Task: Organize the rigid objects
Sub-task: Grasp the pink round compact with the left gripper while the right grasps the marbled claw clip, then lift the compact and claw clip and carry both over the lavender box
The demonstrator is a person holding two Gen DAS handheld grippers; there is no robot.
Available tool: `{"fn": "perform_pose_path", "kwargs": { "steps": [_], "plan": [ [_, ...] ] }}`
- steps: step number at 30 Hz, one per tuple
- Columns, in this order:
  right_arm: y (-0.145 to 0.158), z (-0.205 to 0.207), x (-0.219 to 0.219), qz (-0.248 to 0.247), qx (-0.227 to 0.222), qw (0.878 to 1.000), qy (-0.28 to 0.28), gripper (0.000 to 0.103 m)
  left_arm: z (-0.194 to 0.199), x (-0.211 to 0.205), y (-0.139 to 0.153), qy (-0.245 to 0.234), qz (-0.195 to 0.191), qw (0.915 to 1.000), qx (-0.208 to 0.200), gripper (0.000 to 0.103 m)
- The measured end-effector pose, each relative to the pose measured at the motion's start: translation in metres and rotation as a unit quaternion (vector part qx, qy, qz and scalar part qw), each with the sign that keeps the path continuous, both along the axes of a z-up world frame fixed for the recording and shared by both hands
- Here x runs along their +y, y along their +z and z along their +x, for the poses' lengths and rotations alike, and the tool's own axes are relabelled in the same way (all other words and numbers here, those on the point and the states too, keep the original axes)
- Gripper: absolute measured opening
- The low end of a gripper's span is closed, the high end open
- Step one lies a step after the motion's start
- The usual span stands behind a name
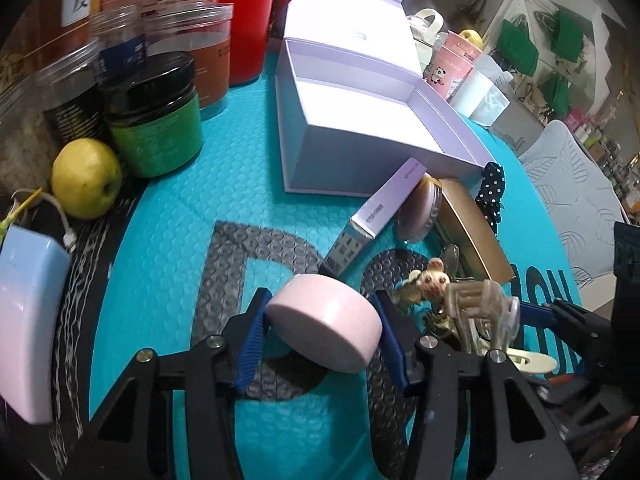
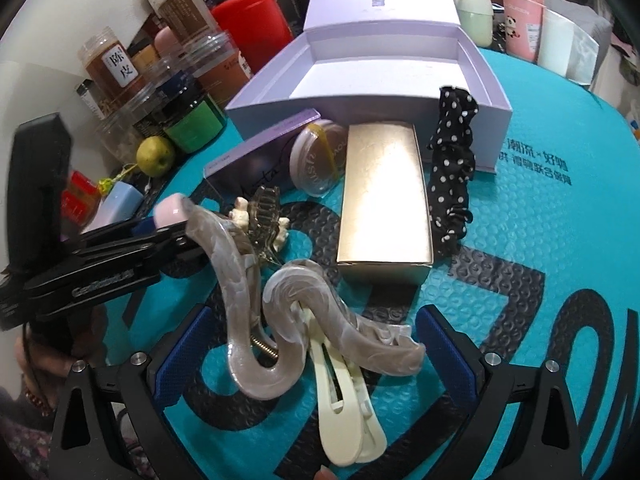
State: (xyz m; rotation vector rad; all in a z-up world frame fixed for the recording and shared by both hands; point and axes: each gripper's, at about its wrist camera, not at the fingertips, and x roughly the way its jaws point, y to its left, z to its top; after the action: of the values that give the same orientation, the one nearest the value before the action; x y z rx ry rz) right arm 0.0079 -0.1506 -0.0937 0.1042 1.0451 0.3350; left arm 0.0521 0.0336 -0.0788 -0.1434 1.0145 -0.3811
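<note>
The left tool (image 1: 320,330) clamps the pink round tin (image 1: 324,322), bound for the open box (image 1: 348,160) at twelve o'clock; the right tool (image 2: 316,354) gapes around the marbled hair clip (image 2: 280,320).

Both views are fisheye, each riding on a hand-held gripper and looking forward and steeply down along its jaws at the worktop (image 1: 168,216) from close range. The left wrist view sits at the left of the clutter; the right wrist view sits to its right, facing the same way. They share the open lilac box (image 1: 360,120) (image 2: 384,52), the gold box (image 1: 472,232) (image 2: 384,196), the red canister (image 1: 246,24) (image 2: 252,24) and the yellow-green apple (image 1: 86,178) (image 2: 155,156). Each view catches the other gripper at its edge.
</note>
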Motion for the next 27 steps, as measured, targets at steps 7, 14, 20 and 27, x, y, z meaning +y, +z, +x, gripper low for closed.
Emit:
{"fn": "perform_pose_path", "kwargs": {
  "steps": [7, 14, 20, 27],
  "plan": [
    [-0.001, -0.001, 0.003, -0.004, -0.007, 1.0, 0.013, 0.091, -0.01, 0.004, 0.001, 0.015, 0.007, 0.9999, -0.002, 0.051],
    [0.005, -0.009, 0.001, -0.001, -0.017, 1.0, 0.017, 0.091, -0.018, 0.007, 0.008, 0.024, 0.009, 0.9996, -0.011, 0.051],
    [0.016, -0.016, 0.0, -0.001, -0.031, 0.999, 0.021, 0.091, -0.021, 0.003, 0.017, 0.023, 0.007, 0.9995, -0.02, 0.051],
    [0.027, -0.022, -0.004, 0.009, -0.045, 0.998, 0.03, 0.091, -0.028, -0.003, 0.03, 0.027, 0.005, 0.9989, -0.038, 0.051]
  ]
}}
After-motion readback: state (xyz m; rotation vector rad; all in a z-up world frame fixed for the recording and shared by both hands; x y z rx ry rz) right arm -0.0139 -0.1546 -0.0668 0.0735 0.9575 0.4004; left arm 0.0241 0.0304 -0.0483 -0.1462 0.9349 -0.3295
